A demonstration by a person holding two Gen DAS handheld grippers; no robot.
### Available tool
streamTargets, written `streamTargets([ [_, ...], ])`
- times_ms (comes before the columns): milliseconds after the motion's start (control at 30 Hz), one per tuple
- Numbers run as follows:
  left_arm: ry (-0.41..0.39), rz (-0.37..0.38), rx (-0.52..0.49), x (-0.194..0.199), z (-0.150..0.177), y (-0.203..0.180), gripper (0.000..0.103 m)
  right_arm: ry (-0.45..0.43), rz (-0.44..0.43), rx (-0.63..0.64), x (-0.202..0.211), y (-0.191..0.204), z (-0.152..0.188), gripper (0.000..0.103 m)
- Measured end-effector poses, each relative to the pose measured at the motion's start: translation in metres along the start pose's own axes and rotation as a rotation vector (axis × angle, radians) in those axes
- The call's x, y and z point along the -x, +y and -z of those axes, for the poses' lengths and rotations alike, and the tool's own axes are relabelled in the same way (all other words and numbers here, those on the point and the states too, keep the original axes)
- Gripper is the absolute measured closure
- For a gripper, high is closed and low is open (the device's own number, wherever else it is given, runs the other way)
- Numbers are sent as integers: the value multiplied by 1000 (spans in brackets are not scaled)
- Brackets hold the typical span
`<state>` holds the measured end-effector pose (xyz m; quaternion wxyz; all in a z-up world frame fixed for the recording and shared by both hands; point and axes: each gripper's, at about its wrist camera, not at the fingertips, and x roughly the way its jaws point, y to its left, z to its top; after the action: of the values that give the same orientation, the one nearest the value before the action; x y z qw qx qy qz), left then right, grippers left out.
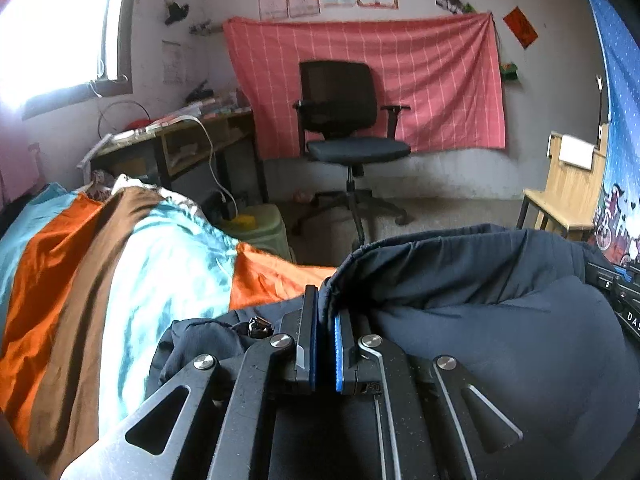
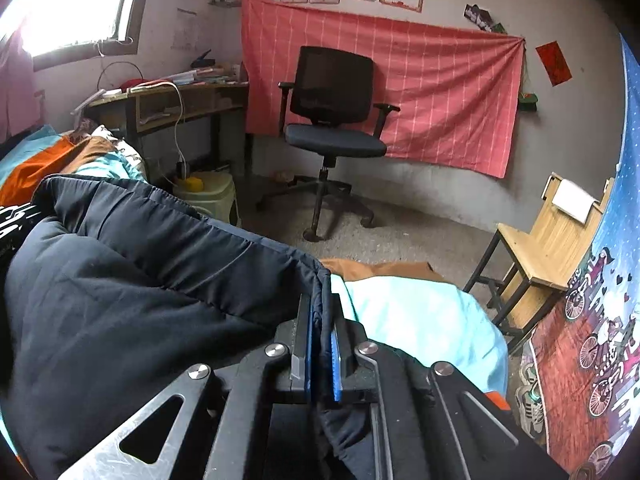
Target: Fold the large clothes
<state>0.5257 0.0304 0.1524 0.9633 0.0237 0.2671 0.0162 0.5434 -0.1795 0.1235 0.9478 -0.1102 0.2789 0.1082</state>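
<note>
A dark navy padded jacket (image 1: pixel 480 300) lies bunched on a bed covered by an orange, brown and teal striped bedspread (image 1: pixel 120 280). My left gripper (image 1: pixel 325 303) is shut on the jacket's hem at its left end, with the cloth pinched between the blue pads (image 1: pixel 339 354). From there the jacket spreads to the right. In the right wrist view the same jacket (image 2: pixel 140 280) fills the left side. My right gripper (image 2: pixel 320 300) is shut on its hem, and a fold of navy cloth runs down between the pads. Teal bedspread (image 2: pixel 420 312) shows just right of it.
Beyond the bed's edge is bare floor with a black office chair (image 1: pixel 344 120), a cluttered desk (image 1: pixel 180 136) and a green stool (image 1: pixel 264 228). A wooden chair (image 2: pixel 540 248) and shoes (image 2: pixel 528 400) stand at the right, beside a patterned hanging cloth (image 2: pixel 600 340).
</note>
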Motion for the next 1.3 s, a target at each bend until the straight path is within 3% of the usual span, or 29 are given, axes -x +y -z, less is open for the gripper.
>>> streamTargets([
  [67, 19, 19, 14, -5, 1, 3, 97, 17, 1, -1, -5, 0, 0, 92],
  [133, 23, 41, 28, -6, 3, 7, 95, 30, 4, -11, -8, -2, 0, 84],
  [167, 25, 58, 36, -6, 4, 10, 93, 31, 6, -21, -8, -4, 1, 76],
  [233, 27, 83, 52, -2, 5, 16, 85, 26, 7, -53, -6, -12, 2, 48],
  [267, 16, 95, 71, 3, 6, 21, 69, 19, 3, -76, -3, -17, 3, 40],
  [300, -7, 107, 90, 10, 7, 27, 44, 7, -7, -100, 2, -22, 4, 27],
  [333, -41, 126, 110, 20, 7, 32, 33, -1, -16, -115, 6, -25, 5, 21],
  [367, -84, 143, 131, 30, 9, 37, 23, -15, -23, -129, 12, -28, 6, 21],
  [467, -134, 175, 143, 55, 9, 43, 15, -62, -12, -133, 34, -31, 13, 20],
  [600, -128, 244, 110, 74, 19, 40, 14, -137, -97, -160, 75, -29, 34, 2],
  [700, -133, 305, 79, 82, 29, 30, 9, -138, -138, -142, 82, -23, 49, 0],
  [767, -71, 344, 19, 72, 35, 12, 8, -88, -157, -96, 71, -14, 53, 0],
  [833, 1, 292, -45, 51, 37, -6, 8, -54, -132, -60, 56, -9, 51, 0],
  [900, 19, 252, -64, 37, 36, -13, 7, -35, -158, -69, 39, -10, 44, 0],
  [1100, 112, 142, 59, -16, 14, -4, 7, 74, -175, -101, -27, -16, 16, 0],
  [1300, 188, 172, 123, -48, 12, 12, 1, 193, -234, -159, -77, -23, 17, 0],
])
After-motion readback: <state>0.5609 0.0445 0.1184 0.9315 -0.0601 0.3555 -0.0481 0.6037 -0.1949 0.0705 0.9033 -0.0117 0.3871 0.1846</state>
